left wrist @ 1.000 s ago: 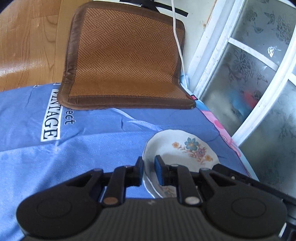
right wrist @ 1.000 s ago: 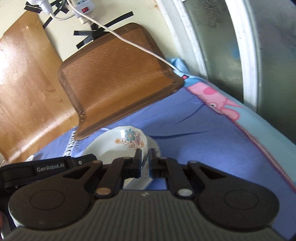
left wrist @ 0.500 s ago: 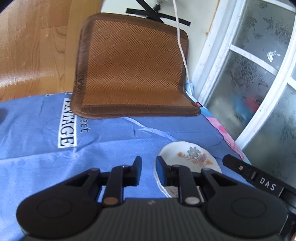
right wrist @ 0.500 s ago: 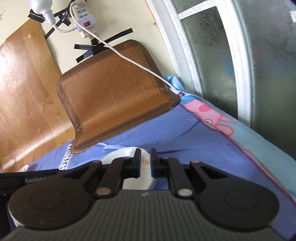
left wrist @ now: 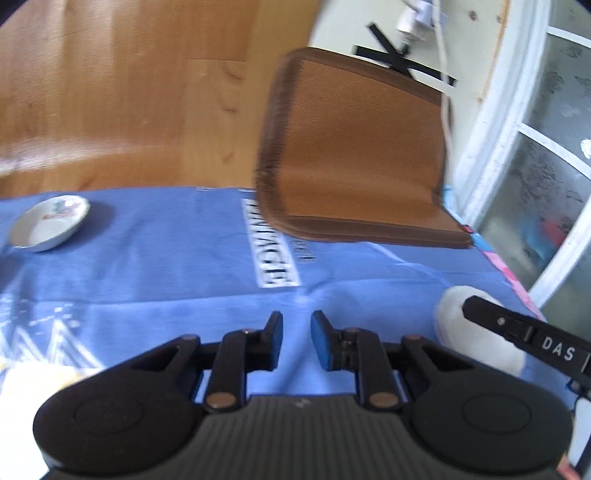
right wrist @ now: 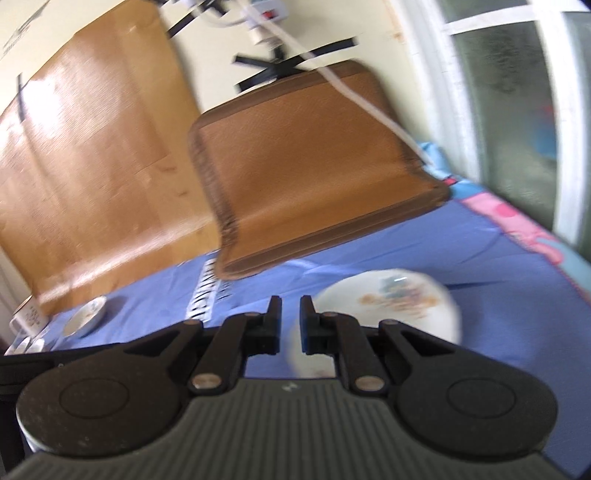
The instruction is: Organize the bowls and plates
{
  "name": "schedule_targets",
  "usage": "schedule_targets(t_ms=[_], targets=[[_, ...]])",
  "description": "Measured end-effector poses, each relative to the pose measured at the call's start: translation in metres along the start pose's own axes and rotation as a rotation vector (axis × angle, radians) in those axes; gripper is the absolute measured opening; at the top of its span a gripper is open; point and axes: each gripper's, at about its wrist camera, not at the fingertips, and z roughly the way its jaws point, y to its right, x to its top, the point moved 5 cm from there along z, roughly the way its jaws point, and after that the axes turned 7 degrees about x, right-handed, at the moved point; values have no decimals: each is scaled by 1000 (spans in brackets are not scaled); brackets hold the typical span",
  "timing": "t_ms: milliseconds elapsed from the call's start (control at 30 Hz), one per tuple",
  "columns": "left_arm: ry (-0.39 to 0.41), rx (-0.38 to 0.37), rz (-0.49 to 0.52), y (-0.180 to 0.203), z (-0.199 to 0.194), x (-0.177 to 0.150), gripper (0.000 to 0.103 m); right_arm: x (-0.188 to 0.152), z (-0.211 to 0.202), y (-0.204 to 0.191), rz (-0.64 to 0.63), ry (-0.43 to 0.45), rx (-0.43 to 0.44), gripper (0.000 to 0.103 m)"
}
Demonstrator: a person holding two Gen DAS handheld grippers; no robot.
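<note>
**Left wrist view.** Left gripper (left wrist: 297, 318) low in the foreground, above a blue cloth (left wrist: 166, 280). Jaws a little apart, blue pads facing each other, only bare cloth in the gap. Flowered plate (left wrist: 452, 314) flat on the cloth at the right, near the cloth's pink edge and partly covered by the black body of the right gripper (left wrist: 517, 328) (lettering "DAS" on its side). Small bowl (left wrist: 48, 225) upright at the far left of the cloth, well apart from the plate. Brown woven mat (left wrist: 354, 155) bent, lower part on the cloth and upper part up against the wall. Wooden board (left wrist: 110, 92) behind, to the left. White cord (left wrist: 445, 110) down the mat's right edge. Frosted window (left wrist: 535, 184) at the right. Heavy blur throughout.

**Right wrist view.** Right gripper (right wrist: 290, 301) in the foreground, jaws narrowly apart and clamped on nothing. Plate (right wrist: 399, 299) on the cloth (right wrist: 480, 258) just right of the fingertips, its near rim behind the right finger (contact with the pad not discernible through the blur). Bowl (right wrist: 86, 314) far left, close to the foot of the board (right wrist: 92, 147). Mat (right wrist: 314, 170) behind the plate. Cord (right wrist: 369, 107) slanting across the mat from a power strip (right wrist: 264, 11) on the wall.
</note>
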Motion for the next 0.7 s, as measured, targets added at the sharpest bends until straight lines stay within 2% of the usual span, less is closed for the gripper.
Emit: schedule_targets(t_ms=[333, 533, 700], targets=[[51, 235, -153, -127, -14, 0, 17, -20, 38, -65, -71, -93, 102, 14], [83, 334, -232, -188, -21, -4, 17, -28, 57, -100, -128, -144, 149, 14], [107, 388, -256, -224, -21, -6, 17, -35, 75, -127, -151, -179, 183, 14]])
